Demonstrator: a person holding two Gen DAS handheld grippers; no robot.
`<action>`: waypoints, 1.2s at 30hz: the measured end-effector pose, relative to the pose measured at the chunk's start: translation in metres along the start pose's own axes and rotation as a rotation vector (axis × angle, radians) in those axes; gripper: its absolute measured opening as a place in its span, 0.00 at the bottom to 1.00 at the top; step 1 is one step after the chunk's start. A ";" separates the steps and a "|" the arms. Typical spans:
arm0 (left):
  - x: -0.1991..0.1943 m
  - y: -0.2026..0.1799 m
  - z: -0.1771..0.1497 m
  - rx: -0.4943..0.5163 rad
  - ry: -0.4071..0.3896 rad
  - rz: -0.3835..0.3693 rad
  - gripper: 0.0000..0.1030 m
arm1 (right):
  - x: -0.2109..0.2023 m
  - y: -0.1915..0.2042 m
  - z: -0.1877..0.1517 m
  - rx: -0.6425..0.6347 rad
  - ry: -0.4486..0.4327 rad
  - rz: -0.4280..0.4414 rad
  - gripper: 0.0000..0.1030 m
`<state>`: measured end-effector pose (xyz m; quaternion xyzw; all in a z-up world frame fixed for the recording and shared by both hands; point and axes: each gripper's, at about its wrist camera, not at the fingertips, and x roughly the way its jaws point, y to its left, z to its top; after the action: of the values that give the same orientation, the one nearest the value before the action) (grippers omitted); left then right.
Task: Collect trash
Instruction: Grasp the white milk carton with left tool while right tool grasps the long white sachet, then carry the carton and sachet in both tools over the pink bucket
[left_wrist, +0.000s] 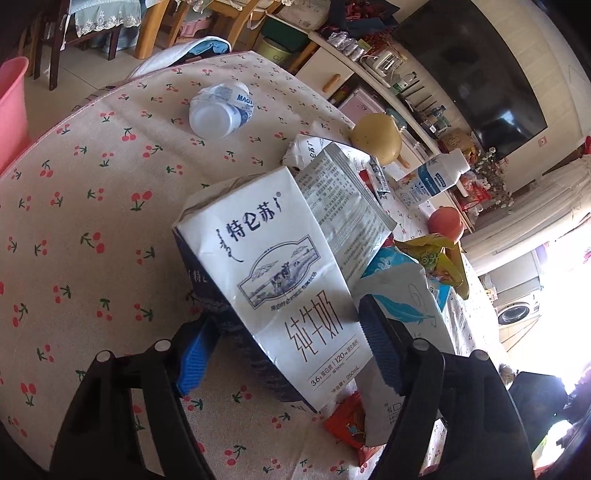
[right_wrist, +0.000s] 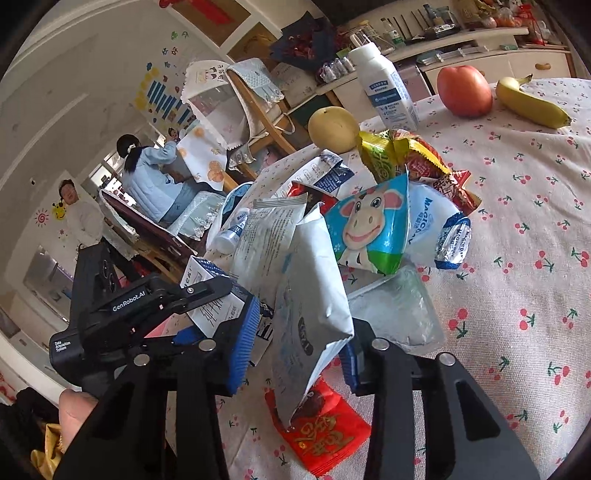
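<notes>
Still early on, judging by the table (right_wrist: 517, 229): wrappers, cartons and a crushed bottle (left_wrist: 219, 109) lying scattered across the cherry-print cloth, nothing visibly binned, no bin in view. Bracketing the milk carton (left_wrist: 280, 280) with the left gripper (left_wrist: 284, 347), pads either side but not clearly pressing, so reading as open. Pinching a white pouch (right_wrist: 310, 295) in the right gripper (right_wrist: 295, 343), jaws closed on it. Sitting mid-table in the heap, carton leaning with its long axis running away from the left camera, top end pointing toward the far bottle. Standing nearly upright, pouch with its long axis vertical, lower corner touching a red packet (right_wrist: 321, 428). Leaving apple (right_wrist: 465, 90), banana (right_wrist: 532, 105) and pear (right_wrist: 332, 129) as non-trash, probably.
</notes>
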<state>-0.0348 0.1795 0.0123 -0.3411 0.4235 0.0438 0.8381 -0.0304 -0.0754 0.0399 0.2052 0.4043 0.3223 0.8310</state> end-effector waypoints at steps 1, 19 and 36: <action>0.000 -0.002 0.000 0.010 -0.003 -0.003 0.69 | 0.001 -0.001 -0.001 0.005 0.006 0.000 0.33; -0.023 0.015 -0.001 0.073 0.032 -0.155 0.37 | -0.029 0.035 -0.013 -0.141 -0.015 -0.198 0.16; -0.067 0.044 -0.011 0.111 0.005 -0.195 0.31 | -0.055 0.060 -0.010 -0.096 -0.059 -0.118 0.16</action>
<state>-0.1007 0.2209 0.0339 -0.3340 0.3920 -0.0623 0.8549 -0.0860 -0.0705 0.0998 0.1502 0.3749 0.2857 0.8691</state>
